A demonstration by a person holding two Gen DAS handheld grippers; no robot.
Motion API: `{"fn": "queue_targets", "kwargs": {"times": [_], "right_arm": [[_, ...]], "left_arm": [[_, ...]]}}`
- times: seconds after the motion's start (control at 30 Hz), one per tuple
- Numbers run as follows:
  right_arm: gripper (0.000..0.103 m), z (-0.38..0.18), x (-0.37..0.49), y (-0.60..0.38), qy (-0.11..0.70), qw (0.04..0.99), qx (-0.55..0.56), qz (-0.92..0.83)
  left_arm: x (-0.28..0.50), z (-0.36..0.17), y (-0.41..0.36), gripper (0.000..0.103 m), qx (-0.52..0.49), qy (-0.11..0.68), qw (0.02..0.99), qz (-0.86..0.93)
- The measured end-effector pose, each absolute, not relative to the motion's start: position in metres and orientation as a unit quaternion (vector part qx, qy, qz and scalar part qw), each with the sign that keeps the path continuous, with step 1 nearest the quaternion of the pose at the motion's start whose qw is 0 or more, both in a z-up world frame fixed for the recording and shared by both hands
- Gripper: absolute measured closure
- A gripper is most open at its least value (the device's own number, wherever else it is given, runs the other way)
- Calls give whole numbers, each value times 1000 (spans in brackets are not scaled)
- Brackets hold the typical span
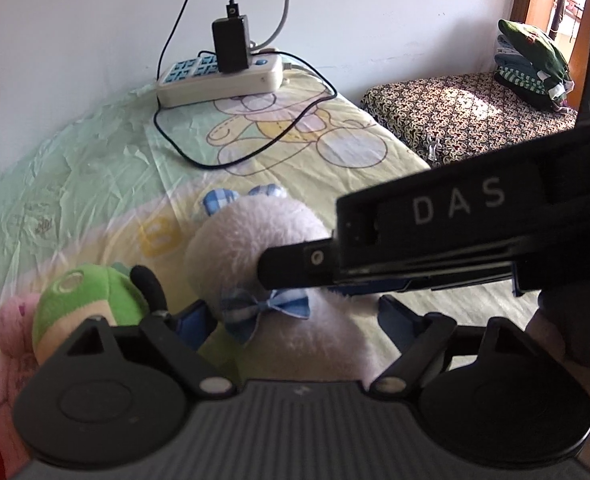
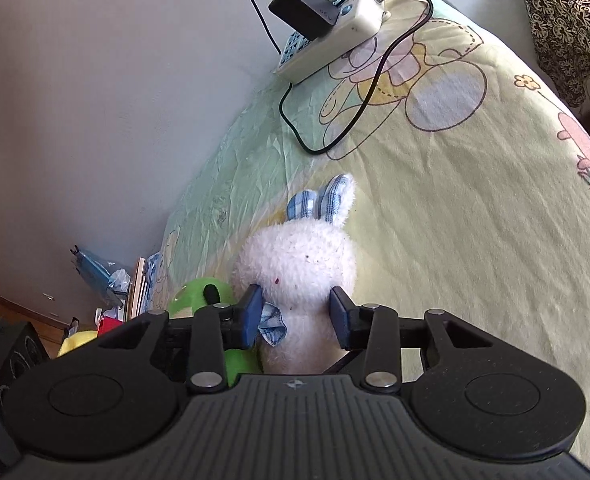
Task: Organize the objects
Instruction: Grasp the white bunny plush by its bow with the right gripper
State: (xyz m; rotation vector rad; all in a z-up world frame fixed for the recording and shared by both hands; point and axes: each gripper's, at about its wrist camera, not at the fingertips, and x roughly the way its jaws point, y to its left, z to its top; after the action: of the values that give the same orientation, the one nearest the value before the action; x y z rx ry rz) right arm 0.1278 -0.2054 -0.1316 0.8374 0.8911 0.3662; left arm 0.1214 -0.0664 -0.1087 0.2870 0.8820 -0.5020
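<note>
Progress looks early: I have my right gripper (image 2: 295, 314) pinching the fluffy white plush rabbit with blue checked ears (image 2: 295, 268) on the cartoon-print bedsheet (image 2: 455, 220); left gripper (image 1: 295, 322) straddles its body, contact unclear; green plush toy (image 1: 83, 300) remains unsorted

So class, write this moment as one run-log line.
task: organize objects | right gripper: shut on white bunny neck | left gripper: around bunny body, contact unclear | green plush: beside bunny

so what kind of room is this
Most likely a bedroom in a home. The toys lie on a bed with a cartoon-print sheet, a power strip with a charger sits against the wall, and folded clothes are stacked on a patterned surface nearby.
</note>
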Motion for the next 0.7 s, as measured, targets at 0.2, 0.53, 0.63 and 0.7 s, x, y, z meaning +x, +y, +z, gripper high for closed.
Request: {"fn": "queue_targets", "kwargs": {"times": [0.2, 0.53, 0.63, 0.7], "right_arm": [[69, -117, 104, -206, 412, 818, 365, 166], [69, -99, 51, -210, 414, 827, 353, 143], [69, -97, 40, -203, 423, 829, 339, 136], [69, -97, 36, -200, 426, 828, 339, 134]], "left_arm": [[102, -99, -71, 22, 142, 415, 861, -257], [57, -86, -73, 22, 127, 422, 849, -291], [48, -88, -73, 22, 125, 436, 843, -291], [42, -87, -72, 22, 127, 440, 842, -285]]}}
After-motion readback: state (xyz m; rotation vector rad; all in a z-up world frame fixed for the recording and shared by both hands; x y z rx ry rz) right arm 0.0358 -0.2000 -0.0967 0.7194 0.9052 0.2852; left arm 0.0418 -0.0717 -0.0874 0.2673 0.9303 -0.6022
